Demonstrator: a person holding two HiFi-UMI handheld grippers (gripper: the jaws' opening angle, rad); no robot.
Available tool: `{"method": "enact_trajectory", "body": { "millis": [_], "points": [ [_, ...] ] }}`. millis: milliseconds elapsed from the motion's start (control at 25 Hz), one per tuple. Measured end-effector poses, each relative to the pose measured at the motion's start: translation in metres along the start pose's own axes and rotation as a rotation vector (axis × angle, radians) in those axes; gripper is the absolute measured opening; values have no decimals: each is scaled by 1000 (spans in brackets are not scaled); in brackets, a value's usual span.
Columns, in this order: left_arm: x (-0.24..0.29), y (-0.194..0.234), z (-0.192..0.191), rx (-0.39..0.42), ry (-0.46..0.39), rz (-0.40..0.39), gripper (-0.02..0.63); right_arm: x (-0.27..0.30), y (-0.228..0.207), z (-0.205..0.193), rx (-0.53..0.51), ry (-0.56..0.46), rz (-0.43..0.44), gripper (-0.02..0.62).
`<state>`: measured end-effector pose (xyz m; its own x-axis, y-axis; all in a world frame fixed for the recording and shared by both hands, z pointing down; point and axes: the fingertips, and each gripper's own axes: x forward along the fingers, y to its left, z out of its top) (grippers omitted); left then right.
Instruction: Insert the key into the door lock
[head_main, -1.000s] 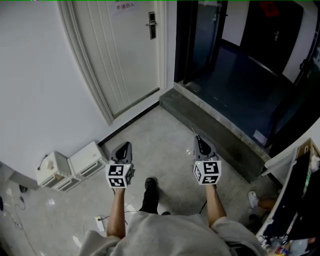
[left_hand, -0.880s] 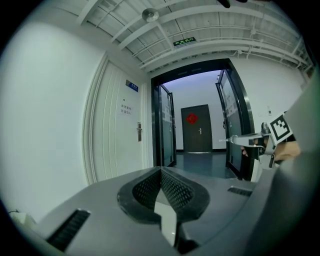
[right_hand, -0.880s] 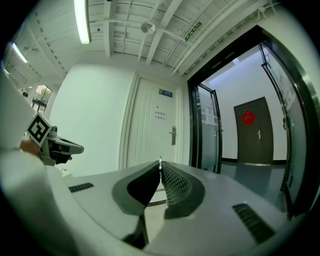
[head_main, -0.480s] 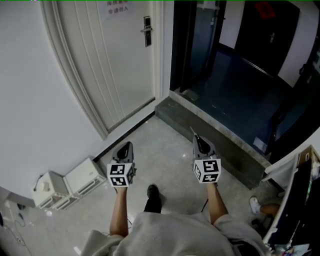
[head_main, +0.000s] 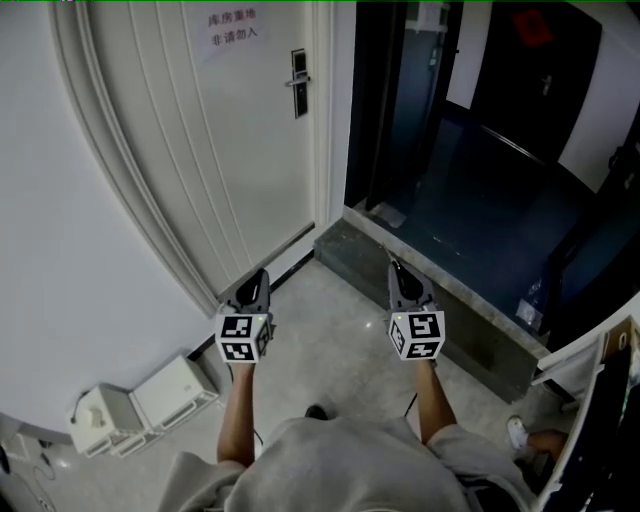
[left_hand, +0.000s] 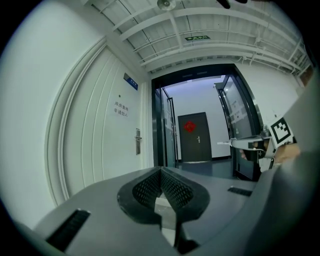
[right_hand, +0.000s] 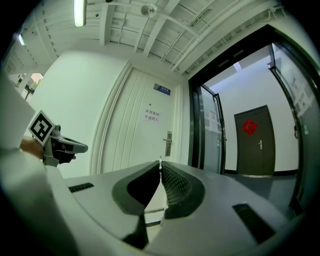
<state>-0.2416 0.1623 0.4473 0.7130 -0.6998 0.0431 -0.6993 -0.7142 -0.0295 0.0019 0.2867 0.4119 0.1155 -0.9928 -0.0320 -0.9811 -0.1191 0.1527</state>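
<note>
A white door (head_main: 230, 150) stands ahead on the left, with a dark lock plate and lever handle (head_main: 298, 68) near its right edge. The lock also shows in the left gripper view (left_hand: 137, 141) and in the right gripper view (right_hand: 169, 141), still some way off. My right gripper (head_main: 394, 268) points level, shut on a thin metal key whose tip (right_hand: 160, 161) sticks out past the jaws. From the left gripper view the key (left_hand: 225, 143) shows as a thin rod. My left gripper (head_main: 262, 276) is held level beside it, jaws together with nothing between them (left_hand: 161, 171).
Right of the door is an open, dark glass doorway (head_main: 480, 180) behind a raised stone step (head_main: 440, 300). Down the corridor stands a dark door with a red ornament (right_hand: 254, 142). White boxes (head_main: 170, 392) sit on the floor by the left wall. A paper notice (head_main: 232, 30) hangs on the white door.
The person has walked forward: the white door and its lock have come closer and larger. Both grippers have kept their places in front of the body, jaws unchanged.
</note>
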Motion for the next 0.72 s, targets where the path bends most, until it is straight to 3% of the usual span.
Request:
{"method": "enact_trajectory", "body": {
  "millis": [320, 720],
  "points": [
    [79, 59, 0, 9, -2, -4, 17, 96, -2, -10, -6, -2, -2, 31],
    [150, 78, -26, -9, 55, -43, 17, 161, -16, -42, -4, 61, -2, 31]
  ]
}}
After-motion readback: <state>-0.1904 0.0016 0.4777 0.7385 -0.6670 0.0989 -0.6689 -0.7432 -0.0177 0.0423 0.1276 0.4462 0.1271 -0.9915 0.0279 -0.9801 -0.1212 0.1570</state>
